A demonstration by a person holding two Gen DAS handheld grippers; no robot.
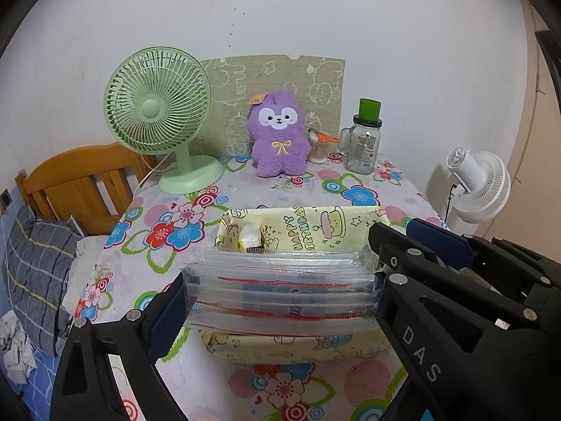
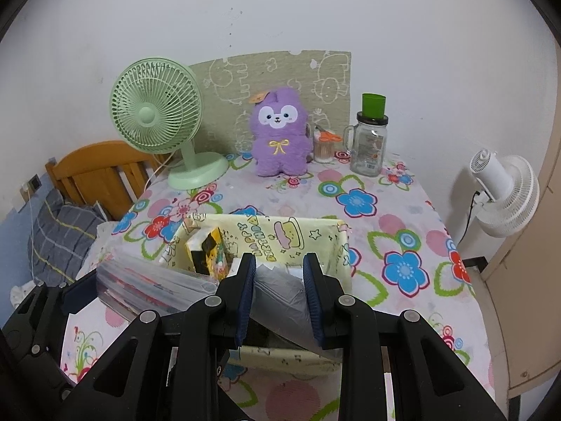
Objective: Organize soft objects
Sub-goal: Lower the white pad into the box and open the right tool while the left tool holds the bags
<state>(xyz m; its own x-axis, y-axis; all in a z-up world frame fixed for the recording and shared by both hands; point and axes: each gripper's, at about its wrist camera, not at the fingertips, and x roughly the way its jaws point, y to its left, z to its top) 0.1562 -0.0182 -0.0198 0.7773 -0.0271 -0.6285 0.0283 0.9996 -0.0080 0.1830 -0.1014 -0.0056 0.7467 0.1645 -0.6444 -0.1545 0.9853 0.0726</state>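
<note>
My left gripper (image 1: pixel 280 294) clamps a stack of clear zip bags (image 1: pixel 280 289) over the yellow fabric bin (image 1: pixel 315 228). I see the right gripper (image 1: pixel 455 256) alongside, a purple plush (image 1: pixel 278 133) behind.

— What do you count on your feeds?

— I see two grippers: the left gripper (image 1: pixel 280 294) and the right gripper (image 2: pixel 278 298). Two fans: one green fan (image 1: pixel 157 105) on the table, one white fan (image 1: pixel 480 186) off to the right.

— And the soft things?

— One purple plush toy (image 1: pixel 278 133), one yellow fabric bin (image 2: pixel 326 235), one stack of clear packets (image 1: pixel 280 291), though I can't count the packets in it. One glass jar (image 1: pixel 363 147), too.
</note>
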